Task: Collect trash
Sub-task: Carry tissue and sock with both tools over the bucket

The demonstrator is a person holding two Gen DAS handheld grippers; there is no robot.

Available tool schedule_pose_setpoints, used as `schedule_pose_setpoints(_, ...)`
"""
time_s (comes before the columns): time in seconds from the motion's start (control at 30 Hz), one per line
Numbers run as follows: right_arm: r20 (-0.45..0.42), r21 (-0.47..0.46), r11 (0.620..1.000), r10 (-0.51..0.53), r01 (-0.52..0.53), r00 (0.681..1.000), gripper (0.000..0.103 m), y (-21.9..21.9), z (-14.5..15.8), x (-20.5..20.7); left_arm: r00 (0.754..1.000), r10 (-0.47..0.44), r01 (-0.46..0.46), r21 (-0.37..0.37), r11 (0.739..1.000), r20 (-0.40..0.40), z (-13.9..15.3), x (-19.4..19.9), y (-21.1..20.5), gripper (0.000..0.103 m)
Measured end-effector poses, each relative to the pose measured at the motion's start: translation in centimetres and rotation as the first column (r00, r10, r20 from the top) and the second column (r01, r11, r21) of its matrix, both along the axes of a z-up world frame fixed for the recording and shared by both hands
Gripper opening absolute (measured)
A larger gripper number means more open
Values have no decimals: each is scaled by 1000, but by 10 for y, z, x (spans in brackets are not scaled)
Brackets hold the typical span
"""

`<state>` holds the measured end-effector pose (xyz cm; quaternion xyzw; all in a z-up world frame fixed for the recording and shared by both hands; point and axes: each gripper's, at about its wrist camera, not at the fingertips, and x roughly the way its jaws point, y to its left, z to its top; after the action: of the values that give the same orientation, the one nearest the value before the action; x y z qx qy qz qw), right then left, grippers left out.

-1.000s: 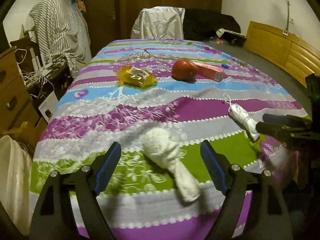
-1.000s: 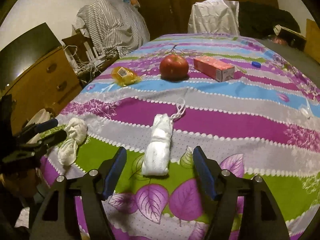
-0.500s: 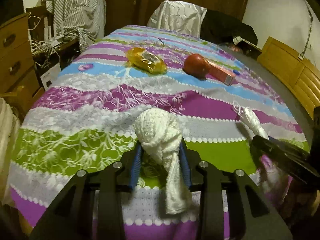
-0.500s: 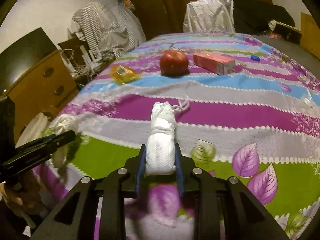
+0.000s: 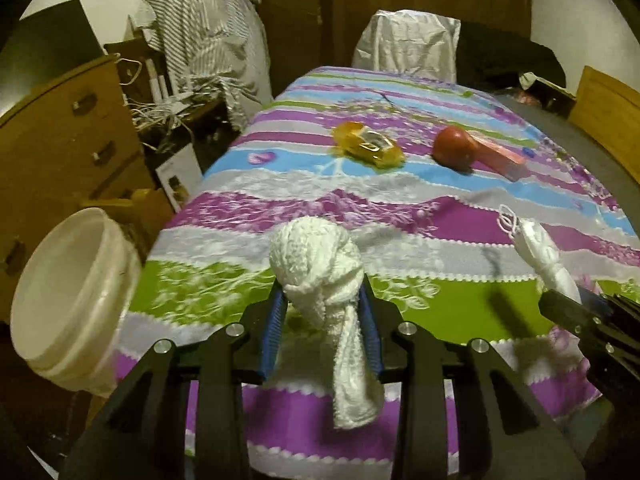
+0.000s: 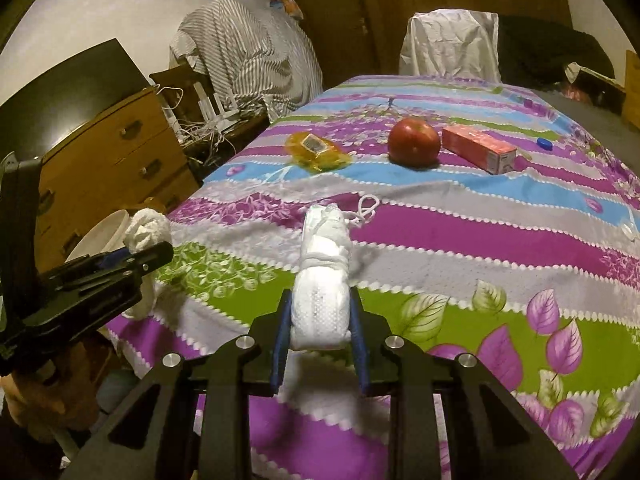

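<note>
My left gripper [image 5: 322,316] is shut on a knotted white tissue wad [image 5: 316,268] and holds it above the near edge of the striped tablecloth [image 5: 400,208]; its tail hangs down. My right gripper [image 6: 320,320] is shut on a rolled white face mask [image 6: 322,280], lifted over the table's near edge. A white bucket [image 5: 72,296] stands left of the table, below the left gripper's left side; it also shows in the right wrist view [image 6: 100,236]. A yellow wrapper [image 5: 368,146] lies farther back on the cloth.
A red apple [image 6: 414,142] and a pink carton [image 6: 478,150] lie at the far middle of the table, a blue bottle cap [image 6: 544,144] beyond. A wooden dresser [image 5: 68,140] stands left, a covered chair [image 5: 408,48] at the far end.
Both grippers closed on their items and lifted them off the cloth. The left gripper has swung left, bringing the white bucket into its view.
</note>
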<state>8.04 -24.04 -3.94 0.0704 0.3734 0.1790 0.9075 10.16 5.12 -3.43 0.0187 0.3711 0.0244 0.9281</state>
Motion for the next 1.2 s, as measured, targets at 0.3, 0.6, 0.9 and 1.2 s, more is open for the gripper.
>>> schedule_pose_setpoints(0.3,3,-47,998,45,-45,999,28,33,7,-18,997,59,-60,11,998,44,13,-16,26,33)
schedule_pose_setpoints(0.6,62,-52,991,123,-120,990,28,75,44,-7,983,154,-154,-7,988,104,41,-20,77,34)
schedule_pose_setpoints(0.9,111,-38,948,319,-317,941,28,185,103,35,950,271,-280,37,959,155,69,-18,153,34)
schedule_pose_setpoints(1.2,85,-49,879,476,-474,875,28,309,133,63,903,398,-413,78,907,161,77,-20,235,34)
